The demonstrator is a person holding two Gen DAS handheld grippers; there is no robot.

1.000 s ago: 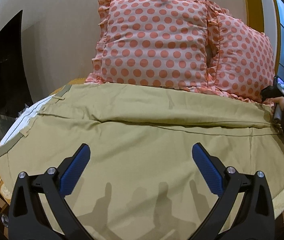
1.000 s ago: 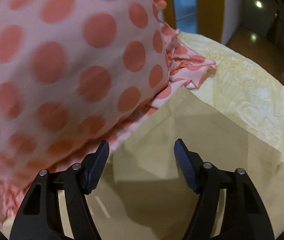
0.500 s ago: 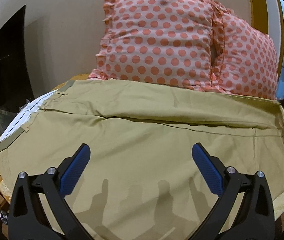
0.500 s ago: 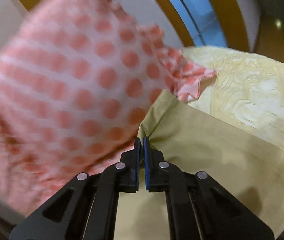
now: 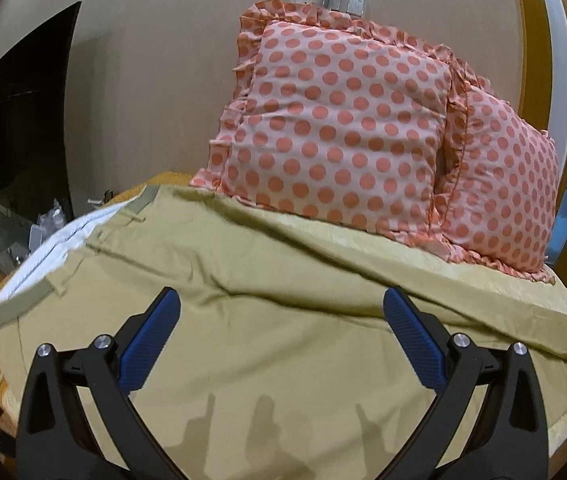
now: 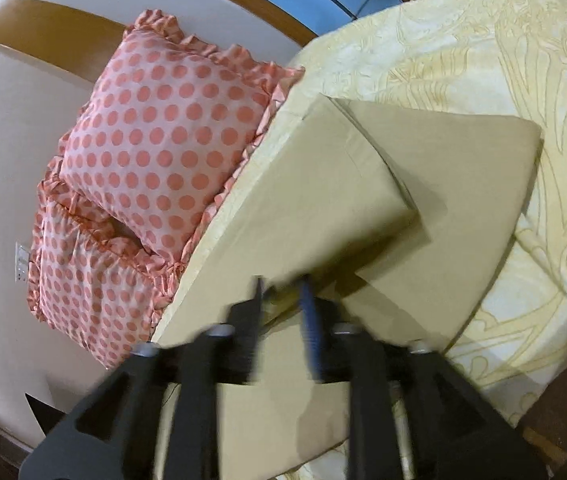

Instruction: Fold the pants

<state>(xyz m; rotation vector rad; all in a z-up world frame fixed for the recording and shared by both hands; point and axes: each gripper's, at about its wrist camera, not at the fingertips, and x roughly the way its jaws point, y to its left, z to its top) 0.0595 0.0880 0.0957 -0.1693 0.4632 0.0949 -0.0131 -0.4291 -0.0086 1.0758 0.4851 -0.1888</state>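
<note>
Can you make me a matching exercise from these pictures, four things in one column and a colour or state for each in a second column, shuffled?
Column one:
1. pants
2. pillows
3. left hand-held gripper
4. bedspread

Column two:
A. pale yellow with a swirling pattern
B. pink with coral dots and ruffled edges
C. khaki, spread across the bed
D. wide open over the fabric, holding nothing

Pairs: 1-C, 2-B, 3-D, 4-A
</note>
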